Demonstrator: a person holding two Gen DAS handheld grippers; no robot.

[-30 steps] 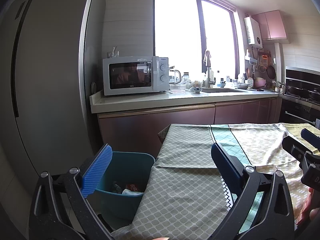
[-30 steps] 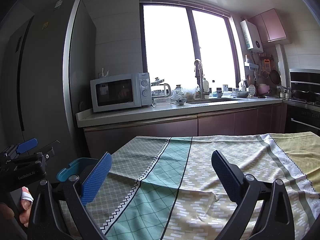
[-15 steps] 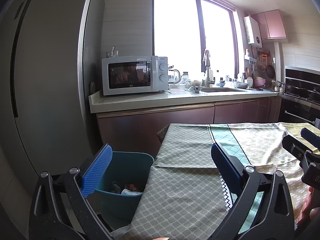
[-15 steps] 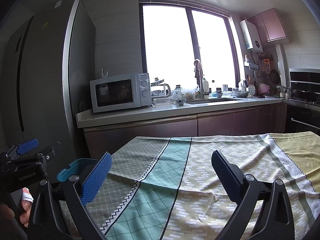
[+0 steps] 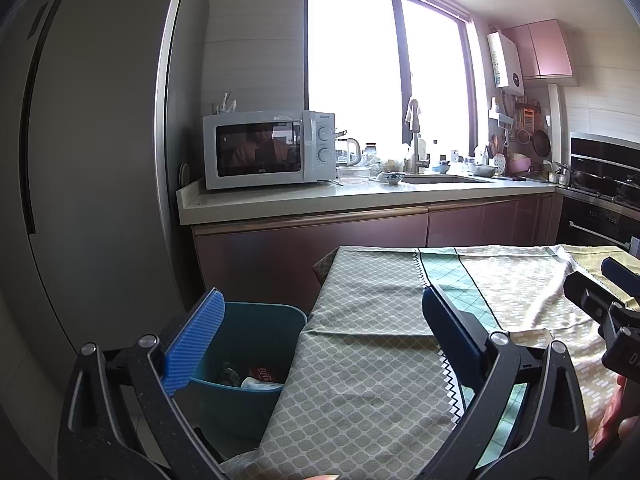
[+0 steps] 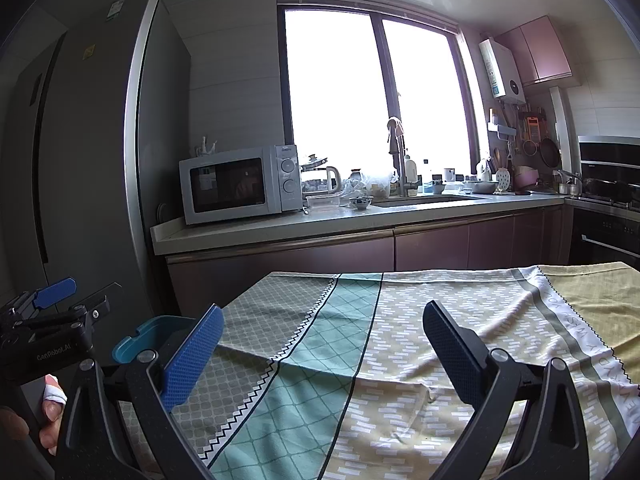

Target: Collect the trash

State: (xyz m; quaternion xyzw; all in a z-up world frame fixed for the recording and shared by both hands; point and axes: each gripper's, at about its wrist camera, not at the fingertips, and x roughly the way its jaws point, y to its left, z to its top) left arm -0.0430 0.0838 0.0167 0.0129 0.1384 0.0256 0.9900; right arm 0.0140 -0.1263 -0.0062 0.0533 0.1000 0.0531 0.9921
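1. In the left wrist view, the left gripper [image 5: 322, 338], black-framed with blue textured pads, is hovering with its jaws spread wide and nothing between them, over the near left corner of the table covered with a patterned green, teal and yellow tablecloth [image 5: 372, 376].
2. A teal plastic trash bin [image 5: 256, 320] is standing on the floor just beside the table's left edge, partly under the overhanging cloth; crumpled trash [image 5: 256, 378], including a red wrapper whose print is too small to read, is lying at its bottom.
3. Beyond the table, a white microwave oven [image 5: 270, 150] is sitting on the pale countertop [image 5: 320, 200]; a small brand word on its panel is showing but is illegible. A tall grey refrigerator [image 5: 88, 160] is standing left of the table, with a yellow sticker near its top that cannot be read.
4. The right gripper's black body is showing at that view's right edge, over the table.
5. In the right wrist view, the right gripper [image 6: 320, 348] is also gaping wide and gripping nothing, above the middle of the table.
6. The white cloth border near the table's right side is carrying printed letters, seen upside down and not clearly legible.
7. The left gripper's body, left of the table, is bearing the white lettering "GenRobot.AI", and fingers of a hand [image 6: 50, 408] are wrapping its handle below. The bin's rim is peeking out beside the table's left edge.
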